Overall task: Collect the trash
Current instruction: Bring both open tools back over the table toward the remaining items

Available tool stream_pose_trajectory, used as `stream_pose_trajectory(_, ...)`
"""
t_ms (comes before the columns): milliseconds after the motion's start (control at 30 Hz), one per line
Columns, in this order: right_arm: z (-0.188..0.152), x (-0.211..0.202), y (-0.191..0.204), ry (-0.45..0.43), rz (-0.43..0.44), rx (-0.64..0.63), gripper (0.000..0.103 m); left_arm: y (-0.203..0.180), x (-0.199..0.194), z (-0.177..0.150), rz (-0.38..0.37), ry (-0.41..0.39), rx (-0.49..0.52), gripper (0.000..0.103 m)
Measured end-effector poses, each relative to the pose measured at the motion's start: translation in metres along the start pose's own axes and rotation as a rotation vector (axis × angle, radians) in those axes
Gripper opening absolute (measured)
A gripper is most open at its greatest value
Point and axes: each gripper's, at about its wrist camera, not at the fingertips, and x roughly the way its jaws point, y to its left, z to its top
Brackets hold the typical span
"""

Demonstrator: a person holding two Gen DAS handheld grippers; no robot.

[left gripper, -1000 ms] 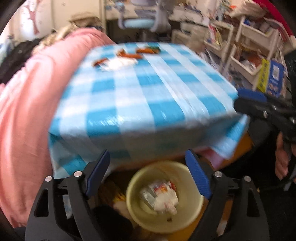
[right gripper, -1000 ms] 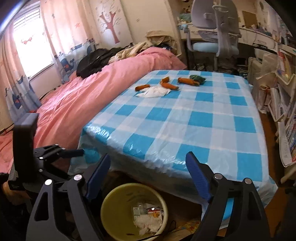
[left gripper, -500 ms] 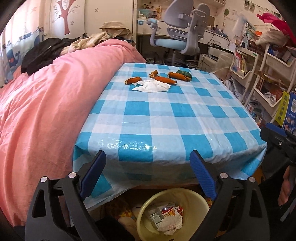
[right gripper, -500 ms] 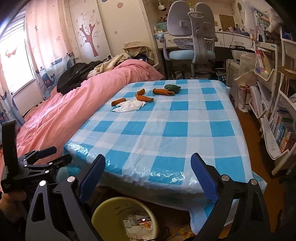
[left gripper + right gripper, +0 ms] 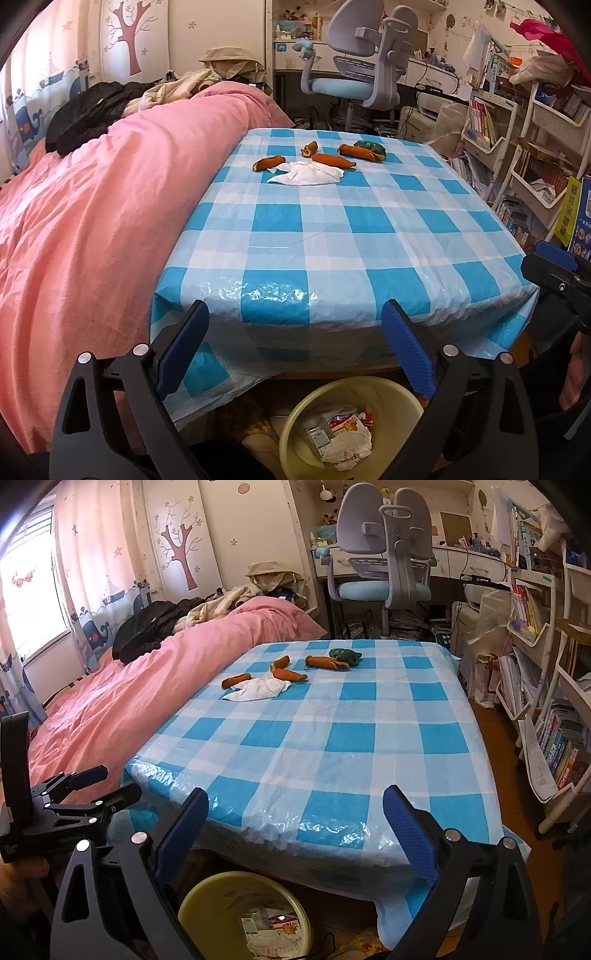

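Note:
On the far part of the blue-checked table (image 5: pixel 332 240) lie a crumpled white tissue (image 5: pixel 306 173), several orange peel pieces (image 5: pixel 269 162) and a green wrapper (image 5: pixel 371 147). The right wrist view shows the same tissue (image 5: pixel 260 688), peels (image 5: pixel 236 680) and wrapper (image 5: pixel 345 655). A yellow bin (image 5: pixel 402 395) holding wrappers stands under the table's near edge. My left gripper (image 5: pixel 294 306) hovers before that edge, its jaws opening with nothing between them. My right gripper (image 5: pixel 295 792) is open and empty beside it, above the bin (image 5: pixel 207 893).
A pink duvet (image 5: pixel 92 221) on a bed borders the table's left side. A grey desk chair (image 5: pixel 362 74) stands behind the table. Crowded bookshelves (image 5: pixel 546 701) line the right wall. A hand (image 5: pixel 576 369) holds the right gripper at the right edge.
The left view has swung up from the bin to the table top and steadied. The right view also tilted up. Both pairs of jaws stand a little wider.

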Motion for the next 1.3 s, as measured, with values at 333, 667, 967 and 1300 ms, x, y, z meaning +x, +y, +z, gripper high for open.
stream_pose_trajectory(333,-0.001,0.002,0.003,0.006,0.001,-0.012,0.091,0.000,0.001,0.001,0.012,-0.005,0.013,0.092)
stream_pose_trajectory(667,-0.002,0.004,0.005,0.011,0.005,-0.024,0.091,0.000,0.001,0.001,0.013,-0.006,0.013,0.092)
stream_pose_trajectory(967,-0.002,0.006,0.008,0.011,0.010,-0.035,0.091,-0.001,0.001,0.001,0.013,-0.007,0.014,0.093)
stream_pose_trajectory(1300,-0.001,0.007,0.011,0.013,0.018,-0.048,0.091,-0.001,0.001,0.001,0.014,-0.007,0.014,0.093)
